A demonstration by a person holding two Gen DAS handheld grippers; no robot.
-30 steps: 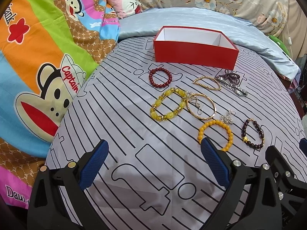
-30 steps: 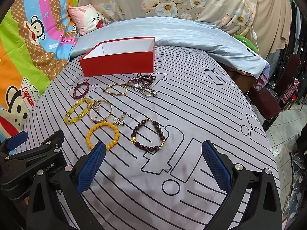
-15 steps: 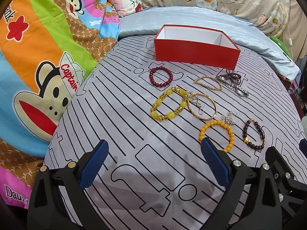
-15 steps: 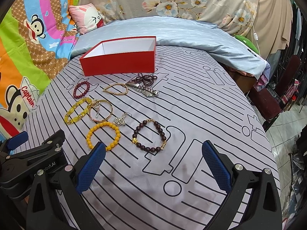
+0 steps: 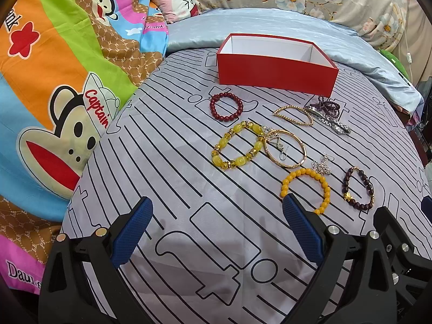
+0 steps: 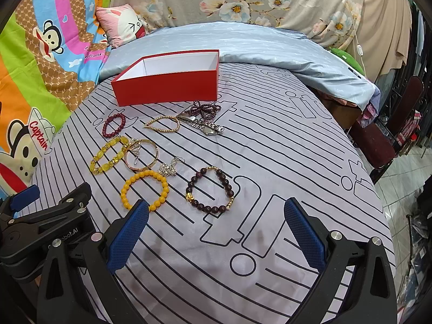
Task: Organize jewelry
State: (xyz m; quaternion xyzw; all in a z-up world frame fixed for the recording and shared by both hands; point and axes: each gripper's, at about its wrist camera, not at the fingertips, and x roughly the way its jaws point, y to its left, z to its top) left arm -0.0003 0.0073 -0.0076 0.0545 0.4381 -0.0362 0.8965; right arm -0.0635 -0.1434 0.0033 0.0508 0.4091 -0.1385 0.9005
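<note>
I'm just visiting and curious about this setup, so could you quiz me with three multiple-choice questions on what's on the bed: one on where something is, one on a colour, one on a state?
1. Where does the red box sit relative to the jewelry?
A. Beyond it, farther from the tools
B. Between the tools and the jewelry
C. On top of the jewelry

2. What colour is the beaded bracelet nearest the right tool?
A. Green
B. Orange-yellow
C. White

3. What state are both tools in?
A. Shut on a bracelet
B. Shut and empty
C. Open, holding nothing

Answers:
1. A: the box lies past all the bracelets, by the blue blanket.
2. B: its round beads are orange-yellow, touching that tool's left fingertip in the picture.
3. C: the left tool and the right tool both show blue pads wide apart, only sheet between.
</note>
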